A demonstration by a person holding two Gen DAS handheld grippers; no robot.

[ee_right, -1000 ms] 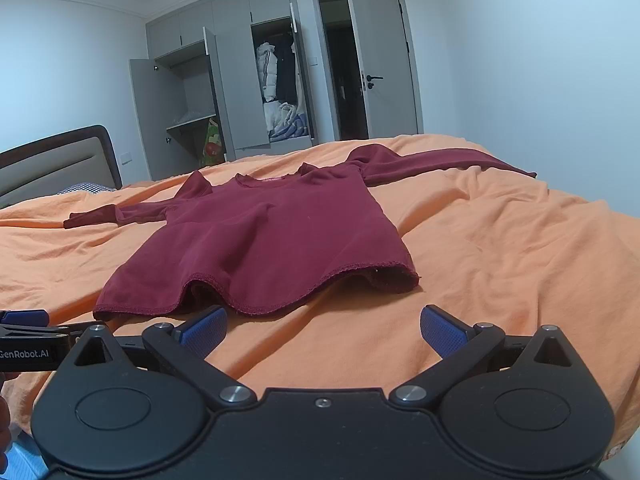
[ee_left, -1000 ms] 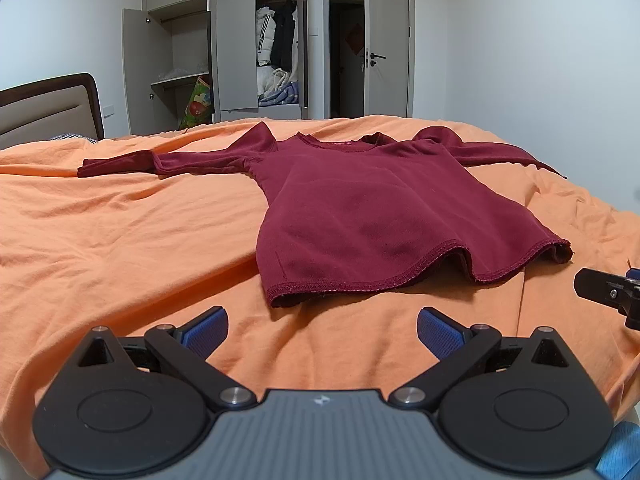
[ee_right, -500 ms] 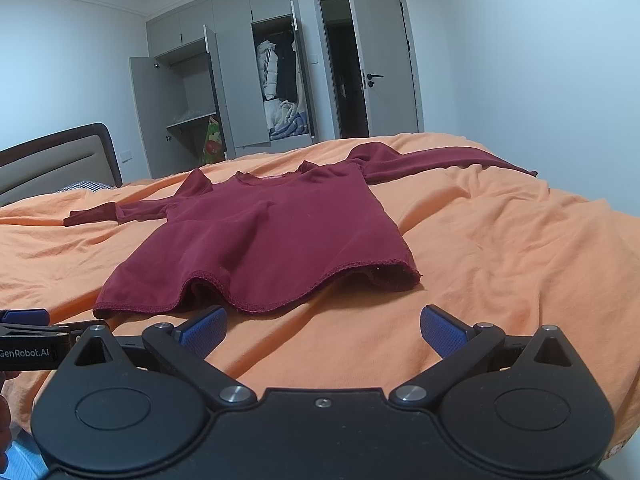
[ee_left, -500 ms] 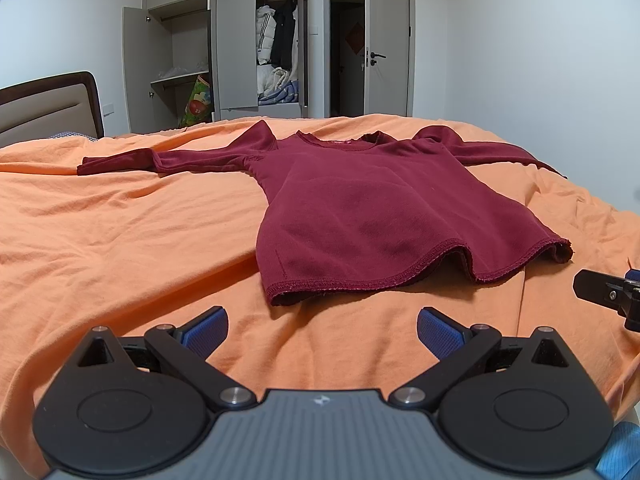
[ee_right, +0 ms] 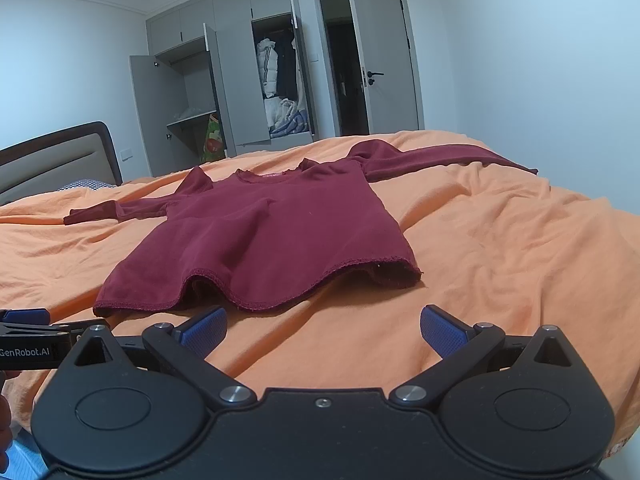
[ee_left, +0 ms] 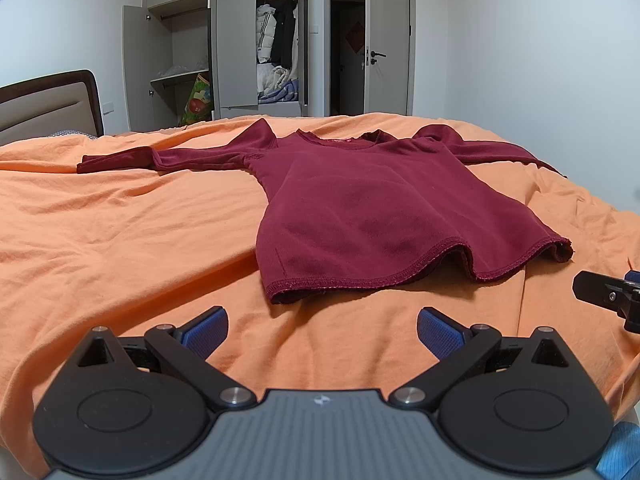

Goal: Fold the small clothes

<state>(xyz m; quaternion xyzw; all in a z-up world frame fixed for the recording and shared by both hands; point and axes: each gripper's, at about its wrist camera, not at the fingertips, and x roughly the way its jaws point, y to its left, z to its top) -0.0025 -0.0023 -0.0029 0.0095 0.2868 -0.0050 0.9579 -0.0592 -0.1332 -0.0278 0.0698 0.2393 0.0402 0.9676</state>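
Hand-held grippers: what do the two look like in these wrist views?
Both are black with round pivot discs, silver pins and blue textured pads. The left hand-held gripper has a ribbed grey centre plate; the right hand-held gripper has a plain black one. "GenRobot.AI" marks the left's side.

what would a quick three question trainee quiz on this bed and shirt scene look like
1. True or false: the dark red long-sleeved shirt lies spread flat on the orange bed cover, both sleeves stretched outward.
2. Multiple choice: the left gripper is A) shut on the hem, B) open and short of the hem, C) shut on a sleeve.
3. Fill in: the right gripper is ____ and holds nothing.

Key
1. True.
2. B. Its blue pads stand wide apart with bare cover between them and the hem.
3. Open.
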